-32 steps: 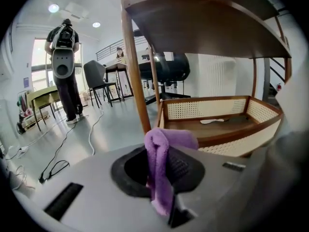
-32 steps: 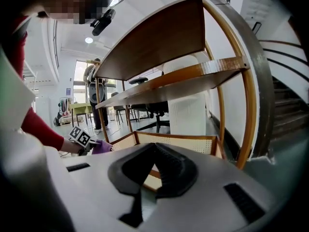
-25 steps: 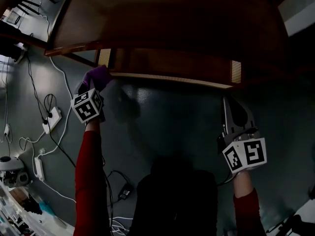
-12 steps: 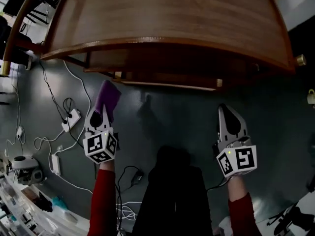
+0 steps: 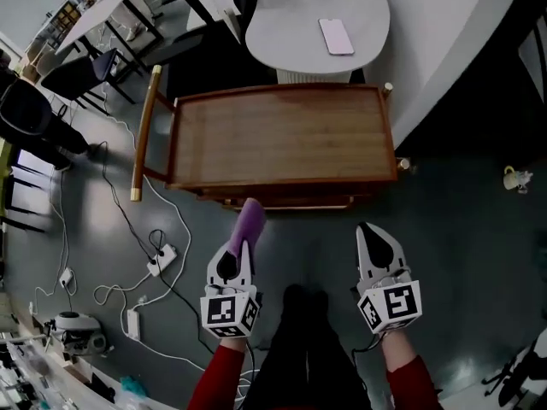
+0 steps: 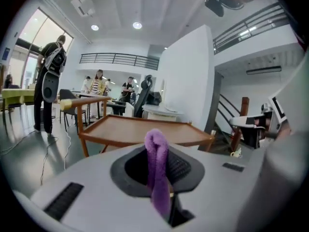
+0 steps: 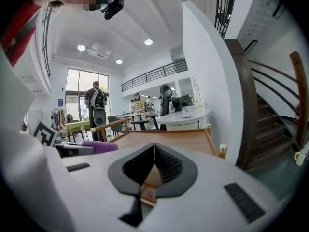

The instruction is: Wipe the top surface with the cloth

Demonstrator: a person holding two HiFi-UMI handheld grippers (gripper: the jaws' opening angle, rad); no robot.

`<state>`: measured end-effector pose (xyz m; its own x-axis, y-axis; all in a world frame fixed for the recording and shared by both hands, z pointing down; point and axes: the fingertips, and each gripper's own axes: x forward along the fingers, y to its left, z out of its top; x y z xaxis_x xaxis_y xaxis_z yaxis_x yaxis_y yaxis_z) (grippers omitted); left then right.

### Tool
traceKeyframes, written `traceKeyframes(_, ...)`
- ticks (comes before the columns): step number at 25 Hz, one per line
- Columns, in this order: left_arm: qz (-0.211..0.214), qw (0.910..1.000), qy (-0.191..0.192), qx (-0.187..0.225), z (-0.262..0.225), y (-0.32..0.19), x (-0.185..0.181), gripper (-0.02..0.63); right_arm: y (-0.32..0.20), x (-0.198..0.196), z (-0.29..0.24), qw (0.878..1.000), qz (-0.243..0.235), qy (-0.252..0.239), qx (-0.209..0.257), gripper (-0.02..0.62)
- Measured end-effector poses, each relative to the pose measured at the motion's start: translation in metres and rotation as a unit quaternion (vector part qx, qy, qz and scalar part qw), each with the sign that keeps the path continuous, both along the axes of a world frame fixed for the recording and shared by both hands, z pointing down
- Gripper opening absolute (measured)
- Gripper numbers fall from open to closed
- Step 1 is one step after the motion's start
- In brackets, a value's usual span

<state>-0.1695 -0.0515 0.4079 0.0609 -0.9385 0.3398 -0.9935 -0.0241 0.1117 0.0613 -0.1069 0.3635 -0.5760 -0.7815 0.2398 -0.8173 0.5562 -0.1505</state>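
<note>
The grey floor (image 5: pixel 461 229) fills far more of the head view than a second ago, when the dark underside of the wooden cart (image 5: pixel 278 135) crowded the picture. Now the whole cart shows from above, its bare top tray lit, with a white round table (image 5: pixel 299 11) just behind it. Both grippers have drawn back from the cart and hang over the floor in front of the person's legs. The left gripper (image 5: pixel 241 244) has come away from the cart's lower edge, its fingers pinching the purple cloth (image 5: pixel 249 220), which sticks out toward the cart without touching it. The right gripper (image 5: pixel 367 229) has its fingers pressed together at the tips on nothing. Only the head view shows the cables and power strip (image 5: pixel 162 259) on the floor and the phone (image 5: pixel 336 35) on the white table. The left gripper view adds people (image 6: pixel 50 81) standing far off; the right gripper view adds a staircase (image 7: pixel 270 105) and catches the cloth (image 7: pixel 91 146) from the side.
</note>
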Motion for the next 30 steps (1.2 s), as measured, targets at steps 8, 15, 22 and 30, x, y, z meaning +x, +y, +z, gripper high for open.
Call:
traceKeyframes(8, 0.090, 0.9937, -0.005, 0.066, -0.111, -0.015, 0.050, 0.057, 0.014, -0.005, -0.097, 0.998, 0.013, -0.033, 0.042, 0.012)
traceKeyframes(15, 0.140, 0.9847, -0.015, 0.103, -0.162, -0.008, 0.074, 0.057, 0.023, 0.004, -0.139, 0.995, 0.039, -0.066, 0.071, 0.012)
traceKeyframes(22, 0.180, 0.9768, -0.021, 0.113, -0.165, 0.003, 0.112, 0.057, 0.034, 0.000, -0.144, 0.994, 0.026, -0.072, 0.081, 0.012)
traceKeyframes(30, 0.181, 0.9725, -0.014, 0.146, -0.175, -0.012, 0.122, 0.057, 0.034, -0.007, -0.142, 0.993, 0.018, -0.069, 0.092, 0.012)
